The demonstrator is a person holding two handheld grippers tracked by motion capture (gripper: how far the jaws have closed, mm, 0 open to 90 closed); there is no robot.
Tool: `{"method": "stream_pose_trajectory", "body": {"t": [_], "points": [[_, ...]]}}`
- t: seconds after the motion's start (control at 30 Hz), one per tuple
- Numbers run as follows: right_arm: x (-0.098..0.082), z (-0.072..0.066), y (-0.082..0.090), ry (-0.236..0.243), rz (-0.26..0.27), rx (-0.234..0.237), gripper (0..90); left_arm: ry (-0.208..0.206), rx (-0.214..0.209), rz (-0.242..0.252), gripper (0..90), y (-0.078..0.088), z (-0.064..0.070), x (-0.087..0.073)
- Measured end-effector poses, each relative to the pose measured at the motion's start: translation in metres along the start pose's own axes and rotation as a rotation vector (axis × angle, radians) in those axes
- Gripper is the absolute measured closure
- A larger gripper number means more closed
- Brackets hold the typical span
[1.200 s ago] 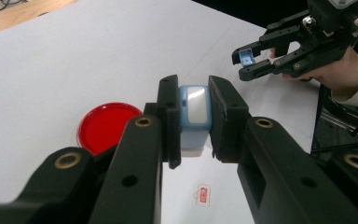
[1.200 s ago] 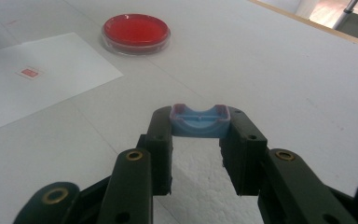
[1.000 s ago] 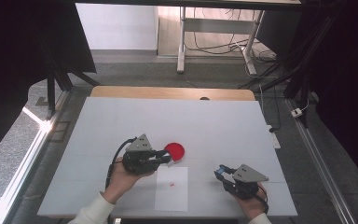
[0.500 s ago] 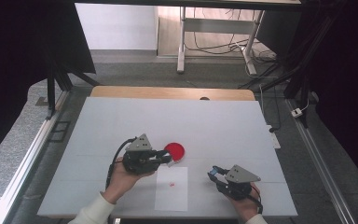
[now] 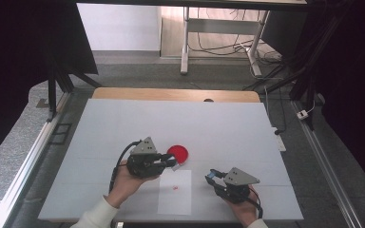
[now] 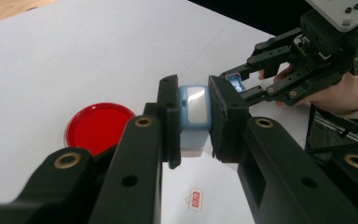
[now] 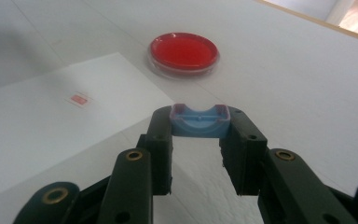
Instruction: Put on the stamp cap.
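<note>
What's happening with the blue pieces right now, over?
Left tool shut on blue stamp body. Right tool shut on blue cap. Red dish and paper sheet nearby, nothing between the tools.

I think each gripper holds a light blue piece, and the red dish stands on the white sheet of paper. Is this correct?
Not quite. The red dish stands on the bare table, beyond the white sheet of paper, as the high view shows. The rest holds: the left gripper and right gripper each clamp a light blue piece.
</note>
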State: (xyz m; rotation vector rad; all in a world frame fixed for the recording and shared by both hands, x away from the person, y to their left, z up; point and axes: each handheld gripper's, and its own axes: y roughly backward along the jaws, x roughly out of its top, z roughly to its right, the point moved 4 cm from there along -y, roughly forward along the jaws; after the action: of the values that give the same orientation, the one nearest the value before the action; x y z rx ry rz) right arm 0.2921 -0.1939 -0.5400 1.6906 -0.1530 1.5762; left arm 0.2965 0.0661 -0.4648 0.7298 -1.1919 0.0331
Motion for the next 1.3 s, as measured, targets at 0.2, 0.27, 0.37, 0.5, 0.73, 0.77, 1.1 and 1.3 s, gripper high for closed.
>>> {"method": "stream_pose_trajectory", "body": {"t": [0.2, 0.27, 0.37, 0.5, 0.73, 0.77, 1.1, 1.3], "points": [[0.002, -0.004, -0.003, -0.001, 0.003, -0.003, 64.6, -0.004, -0.001, -0.002, 74.8, 0.000, 0.000, 0.000], [0.004, -0.006, -0.005, -0.003, 0.009, -0.005, 64.5, -0.005, -0.004, -0.003, 74.8, -0.001, 0.001, 0.000], [0.006, -0.009, -0.009, 0.006, 0.010, -0.006, 64.5, -0.006, -0.009, -0.005, 74.8, -0.002, 0.002, 0.000], [0.008, -0.016, -0.015, 0.016, 0.008, 0.003, 64.4, -0.008, -0.008, -0.007, 74.8, -0.003, 0.002, 0.000], [0.011, -0.022, -0.020, 0.025, 0.009, 0.012, 64.4, -0.009, -0.008, -0.010, 74.8, -0.003, 0.002, 0.000], [0.011, -0.022, -0.021, 0.027, 0.005, 0.014, 64.4, -0.009, -0.009, -0.010, 74.8, -0.003, 0.003, 0.000], [0.014, -0.028, -0.029, 0.028, 0.012, 0.019, 64.4, -0.009, -0.006, -0.012, 74.7, -0.006, 0.003, -0.001], [0.018, -0.033, -0.035, 0.030, 0.035, 0.021, 64.4, -0.012, -0.009, -0.015, 74.7, -0.008, 0.004, -0.001]]}}
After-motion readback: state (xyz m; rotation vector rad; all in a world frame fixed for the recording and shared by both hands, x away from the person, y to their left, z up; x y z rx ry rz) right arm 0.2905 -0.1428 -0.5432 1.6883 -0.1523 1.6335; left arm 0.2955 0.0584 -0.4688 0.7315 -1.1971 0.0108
